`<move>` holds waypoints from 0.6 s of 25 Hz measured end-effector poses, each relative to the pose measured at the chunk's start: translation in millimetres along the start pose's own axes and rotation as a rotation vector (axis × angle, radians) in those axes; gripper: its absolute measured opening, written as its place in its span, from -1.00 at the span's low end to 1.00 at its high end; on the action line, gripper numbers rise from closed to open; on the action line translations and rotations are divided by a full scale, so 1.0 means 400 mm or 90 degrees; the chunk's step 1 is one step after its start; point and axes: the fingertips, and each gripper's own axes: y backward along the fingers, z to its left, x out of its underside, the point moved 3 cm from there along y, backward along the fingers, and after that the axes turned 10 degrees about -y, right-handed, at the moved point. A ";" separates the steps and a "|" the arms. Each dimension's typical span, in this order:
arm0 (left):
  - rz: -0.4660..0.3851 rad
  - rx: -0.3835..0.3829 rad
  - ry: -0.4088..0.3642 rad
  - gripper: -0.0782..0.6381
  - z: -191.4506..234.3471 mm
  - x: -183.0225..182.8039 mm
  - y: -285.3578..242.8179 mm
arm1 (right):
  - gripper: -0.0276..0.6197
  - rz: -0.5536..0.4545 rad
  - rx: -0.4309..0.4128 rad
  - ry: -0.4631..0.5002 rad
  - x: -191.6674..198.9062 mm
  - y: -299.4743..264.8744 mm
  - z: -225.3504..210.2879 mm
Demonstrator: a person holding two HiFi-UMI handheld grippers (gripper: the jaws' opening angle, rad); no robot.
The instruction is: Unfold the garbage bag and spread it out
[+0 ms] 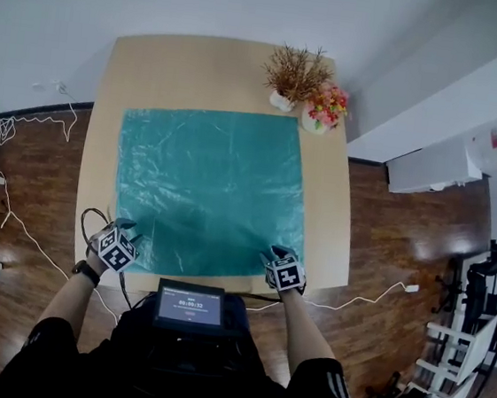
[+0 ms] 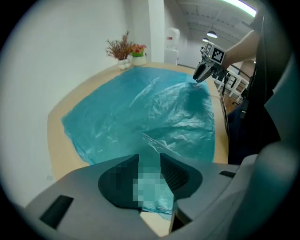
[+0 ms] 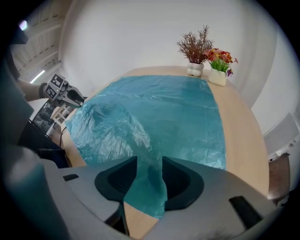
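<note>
The garbage bag [image 1: 209, 194] lay opened out over the middle of the table [image 1: 183, 70], reaching nearly to its near edge and stopping just short of the two potted plants [image 1: 307, 89] at the far right corner. Most of the sheet rested flat, but the near part was puckered and tented upward toward the two held corners.

The left gripper [image 2: 150, 164] pinched the near left corner, with the thin film bunched between its jaws and rising off the table into them. The right gripper [image 3: 150, 164] pinched the near right corner in the same way, a fold of film running up into the gap.

The bag looked very light, limp and slick, a thin plastic that creased readily and would probably trap air, cling to itself and slide on the smooth wood. It appeared easy to stretch or tear if pulled sharply. The corners and the near hem seemed the best places to hold it, since tension from two well-separated points would draw the wrinkles out, while a grip in the middle would only gather it.
</note>
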 end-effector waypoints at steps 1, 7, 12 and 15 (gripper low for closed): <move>0.004 0.010 0.009 -0.36 -0.019 0.014 -0.007 | -0.30 0.006 0.006 0.000 0.007 -0.002 -0.005; 0.064 0.034 -0.009 -0.36 -0.075 0.111 -0.055 | -0.30 0.057 0.039 -0.031 0.071 -0.021 -0.028; 0.060 0.037 -0.018 -0.35 -0.051 0.138 -0.071 | -0.31 0.045 0.055 -0.057 0.091 -0.018 -0.011; 0.059 0.046 -0.034 -0.35 -0.035 0.145 -0.081 | -0.31 0.031 0.055 -0.065 0.086 -0.022 -0.008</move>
